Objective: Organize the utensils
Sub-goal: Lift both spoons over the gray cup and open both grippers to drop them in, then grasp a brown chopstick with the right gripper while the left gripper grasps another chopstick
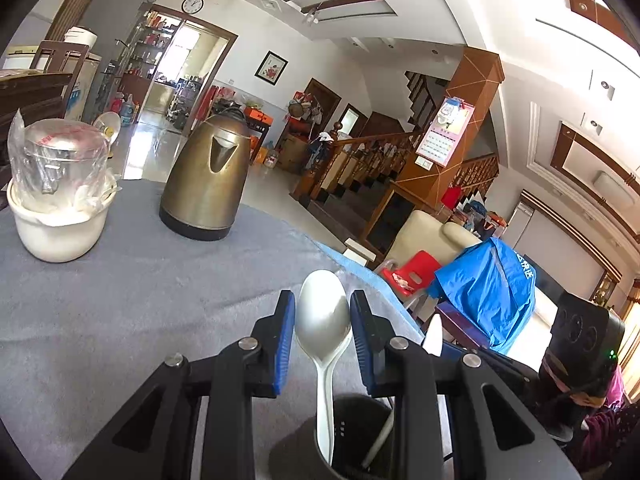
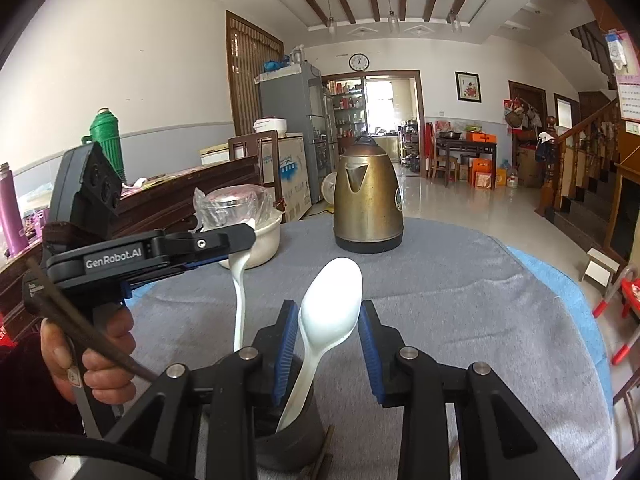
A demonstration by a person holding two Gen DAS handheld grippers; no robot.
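Note:
Two white plastic spoons stand in a dark grey utensil cup (image 1: 348, 436) on the grey-clothed table. In the left wrist view one spoon's bowl (image 1: 323, 316) sits between the blue pads of my left gripper (image 1: 323, 320), and they touch its edges. In the right wrist view the other spoon (image 2: 330, 312) rises from the cup (image 2: 292, 436) between the pads of my right gripper (image 2: 329, 322), with gaps on both sides. The left gripper (image 2: 244, 240) shows from the side there, holding the first spoon (image 2: 240, 280).
A brass-coloured kettle (image 1: 208, 176) stands at the far middle of the table. A white pot with a plastic-wrapped glass jar (image 1: 60, 196) is at the far left. The table's right edge drops to the floor, a red chair (image 1: 412, 272) and a blue cover.

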